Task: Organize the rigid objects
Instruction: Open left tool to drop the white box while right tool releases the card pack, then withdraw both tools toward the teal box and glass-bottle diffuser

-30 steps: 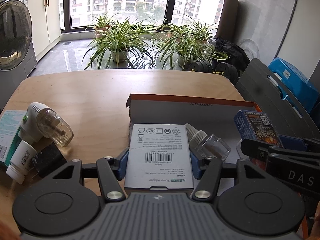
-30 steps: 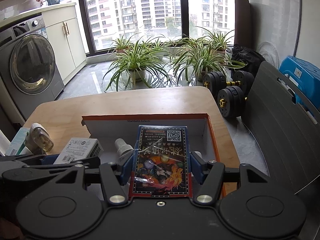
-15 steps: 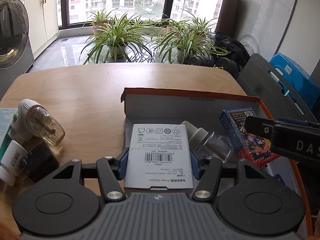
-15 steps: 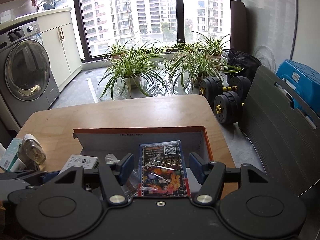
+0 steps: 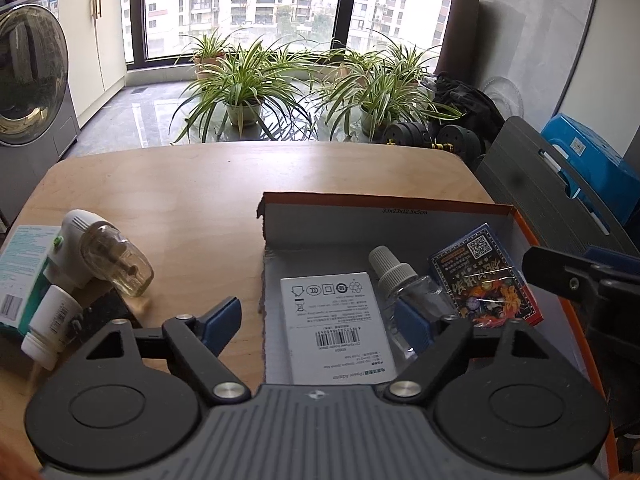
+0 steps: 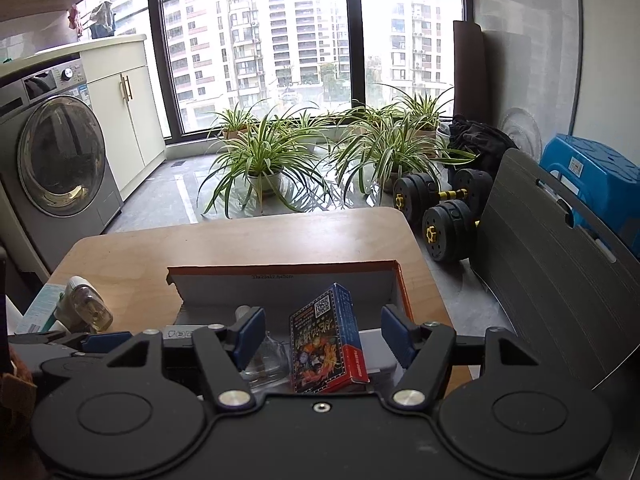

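Jaws of both grippers just opened (nothing gripped), left gripper (image 5: pixel 316 322) view alone shows adapter box (image 5: pixel 338 326) label

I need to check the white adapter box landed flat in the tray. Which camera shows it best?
The left wrist view: the white adapter box lies flat in the cardboard tray, label up, nearly whole between the open left gripper. The right wrist view shows only a sliver behind gripper parts.

My view: adapter box (image 5: pixel 338 326), bottle (image 5: pixel 404 286), card pack (image 5: pixel 486 280) lie left to right in tray (image 5: pixel 384 220) on table (image 5: pixel 192 188); vaporizer (image 5: pixel 106 256) left of tray.
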A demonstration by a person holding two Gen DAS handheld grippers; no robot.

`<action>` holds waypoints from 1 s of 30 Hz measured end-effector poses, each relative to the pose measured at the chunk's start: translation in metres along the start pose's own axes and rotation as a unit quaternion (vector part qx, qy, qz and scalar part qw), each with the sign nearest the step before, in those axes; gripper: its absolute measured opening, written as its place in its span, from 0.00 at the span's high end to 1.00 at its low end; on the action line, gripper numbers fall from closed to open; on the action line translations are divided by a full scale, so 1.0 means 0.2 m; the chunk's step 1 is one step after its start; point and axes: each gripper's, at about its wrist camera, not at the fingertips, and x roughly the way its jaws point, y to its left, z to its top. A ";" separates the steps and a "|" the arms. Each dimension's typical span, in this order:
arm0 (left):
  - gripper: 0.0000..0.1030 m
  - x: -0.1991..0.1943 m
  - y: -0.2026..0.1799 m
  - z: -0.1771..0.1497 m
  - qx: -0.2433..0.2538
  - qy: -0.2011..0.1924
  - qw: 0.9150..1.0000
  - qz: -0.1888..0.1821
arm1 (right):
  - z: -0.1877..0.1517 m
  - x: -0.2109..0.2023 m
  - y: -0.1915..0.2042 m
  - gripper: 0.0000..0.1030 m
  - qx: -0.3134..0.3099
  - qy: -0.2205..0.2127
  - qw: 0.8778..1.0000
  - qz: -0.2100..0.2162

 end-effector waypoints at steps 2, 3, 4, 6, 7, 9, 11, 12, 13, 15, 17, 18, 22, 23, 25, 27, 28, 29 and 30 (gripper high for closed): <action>0.14 -0.04 0.01 0.01 -0.003 -0.005 1.000 0.003 | 0.00 -0.02 0.01 0.24 0.002 0.000 1.000 0.002; 0.13 -0.05 0.01 0.01 -0.005 -0.007 1.000 0.005 | 0.00 -0.03 0.02 0.23 0.001 0.000 1.000 0.003; 0.12 -0.08 0.02 0.01 -0.006 -0.009 1.000 0.008 | -0.01 -0.04 0.04 0.22 0.001 0.000 1.000 0.001; 0.11 -0.12 0.04 0.00 -0.009 -0.014 1.000 0.013 | -0.02 -0.07 0.07 0.20 0.001 0.001 1.000 0.003; 0.11 -0.14 0.05 0.00 -0.011 -0.015 1.000 0.016 | -0.02 -0.07 0.08 0.19 0.002 0.002 1.000 0.005; 0.11 -0.18 0.07 -0.02 -0.013 -0.018 1.000 0.019 | -0.04 -0.09 0.11 0.18 0.000 0.007 1.000 0.010; 0.11 -0.22 0.09 -0.03 -0.013 -0.022 0.999 0.024 | -0.05 -0.11 0.14 0.17 -0.003 0.010 1.000 0.013; 0.11 -0.24 0.10 -0.03 -0.014 -0.023 0.999 0.025 | -0.07 -0.12 0.17 0.17 -0.006 0.011 1.000 0.015; 0.11 -0.26 0.11 -0.04 -0.016 -0.024 0.999 0.027 | -0.08 -0.14 0.19 0.17 -0.006 0.012 1.000 0.017; 0.11 -0.29 0.14 -0.06 -0.023 -0.026 0.999 0.032 | -0.10 -0.16 0.22 0.16 -0.005 0.014 1.000 0.025; 0.10 -0.32 0.18 -0.08 -0.031 -0.027 0.999 0.033 | -0.11 -0.17 0.24 0.16 -0.004 0.018 0.999 0.030; 0.10 -0.33 0.19 -0.09 -0.034 -0.027 0.998 0.034 | -0.13 -0.18 0.27 0.15 -0.007 0.019 0.999 0.031; 0.10 -0.38 0.26 -0.13 -0.047 -0.028 0.998 0.040 | -0.15 -0.21 0.34 0.15 -0.016 0.023 0.999 0.038; 0.10 -0.39 0.28 -0.14 -0.051 -0.028 0.998 0.041 | -0.16 -0.21 0.35 0.15 -0.018 0.025 0.999 0.041; 0.10 -0.41 0.32 -0.16 -0.056 -0.029 0.997 0.046 | -0.18 -0.22 0.39 0.15 -0.022 0.027 0.998 0.044; 0.10 -0.43 0.35 -0.19 -0.061 -0.029 0.996 0.052 | -0.19 -0.22 0.42 0.15 -0.027 0.030 0.998 0.049; 0.10 -0.44 0.38 -0.19 -0.064 -0.029 0.996 0.054 | -0.19 -0.22 0.44 0.15 -0.030 0.031 0.998 0.051; 0.10 -0.44 0.40 -0.20 -0.068 -0.029 0.996 0.056 | -0.20 -0.22 0.46 0.15 -0.033 0.032 0.998 0.053; 0.10 -0.45 0.42 -0.20 -0.071 -0.029 0.995 0.059 | -0.20 -0.22 0.48 0.15 -0.036 0.033 0.997 0.056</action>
